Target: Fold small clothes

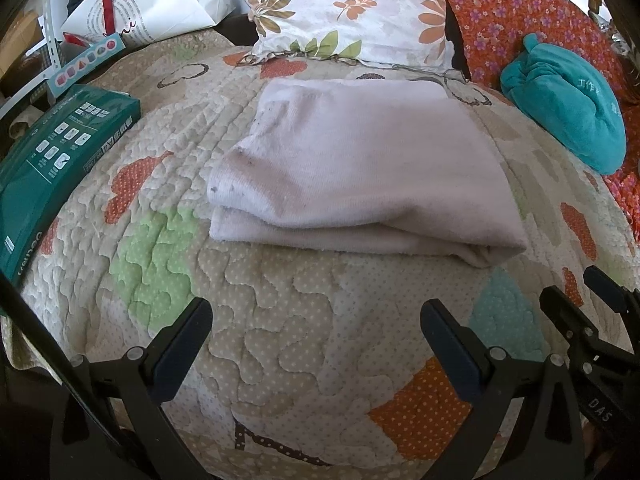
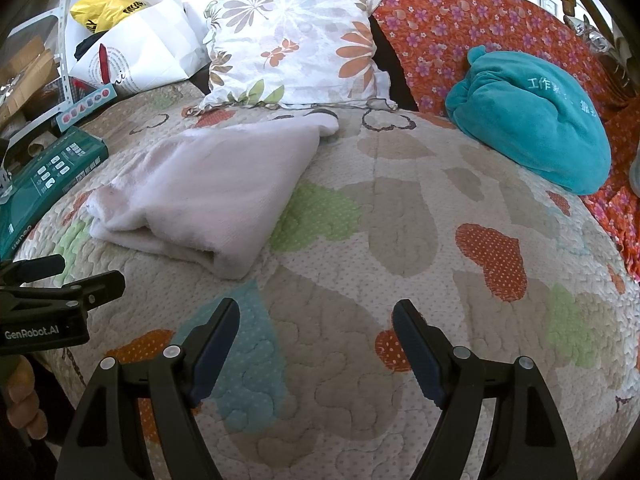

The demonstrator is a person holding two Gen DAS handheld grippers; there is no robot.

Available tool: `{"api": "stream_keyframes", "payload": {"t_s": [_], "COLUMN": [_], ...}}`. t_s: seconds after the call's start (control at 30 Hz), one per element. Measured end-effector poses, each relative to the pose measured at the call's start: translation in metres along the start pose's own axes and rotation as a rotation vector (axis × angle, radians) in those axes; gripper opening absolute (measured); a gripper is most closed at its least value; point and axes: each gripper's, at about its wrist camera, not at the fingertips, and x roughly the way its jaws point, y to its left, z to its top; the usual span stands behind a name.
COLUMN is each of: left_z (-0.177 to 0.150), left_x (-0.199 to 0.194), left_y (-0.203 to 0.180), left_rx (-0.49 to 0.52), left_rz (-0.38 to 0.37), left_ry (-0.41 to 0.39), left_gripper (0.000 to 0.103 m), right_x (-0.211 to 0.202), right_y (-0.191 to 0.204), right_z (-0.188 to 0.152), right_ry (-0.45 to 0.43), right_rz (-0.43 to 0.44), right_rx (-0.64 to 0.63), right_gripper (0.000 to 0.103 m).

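A pale pink garment (image 1: 360, 168) lies folded in a thick rectangle on the quilted bedspread (image 1: 260, 340); the right wrist view shows the pale pink garment (image 2: 212, 192) at left. My left gripper (image 1: 316, 316) hovers open just in front of its near folded edge, nothing between its fingers. My right gripper (image 2: 316, 320) is open too, over bare quilt (image 2: 360, 380) to the right of the garment, apart from it. The right gripper's fingers (image 1: 600, 292) show at the left wrist view's right edge, and the left gripper (image 2: 76, 276) at the right wrist view's left edge.
A floral pillow (image 1: 348, 12) lies behind the garment. A teal plush bundle (image 2: 532, 132) rests on orange flowered fabric (image 2: 480, 28) at back right. A green box (image 1: 52, 160) lies at the left edge, with white paper bags (image 1: 160, 4) behind it. A hand (image 2: 22, 396) holds the left gripper.
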Motion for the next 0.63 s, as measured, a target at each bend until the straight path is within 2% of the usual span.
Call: {"api": "stream_keyframes", "payload": {"t_s": [0.47, 0.63], "left_z": [0.0, 0.003], "left_x": [-0.003, 0.001], "left_y": [0.008, 0.013], "left_rx": [-0.005, -0.021], "left_rz": [0.003, 0.019], "left_ry": [-0.018, 0.001], "left_gripper": [0.103, 0.103], "right_x": [0.004, 0.007], "right_y": [0.006, 0.006], "right_z": [-0.001, -0.003], "right_ry": [0.02, 0.04], "right_rz": [0.0, 0.001], "right_rx": [-0.025, -0.043], "right_gripper": [0.084, 0.085]}}
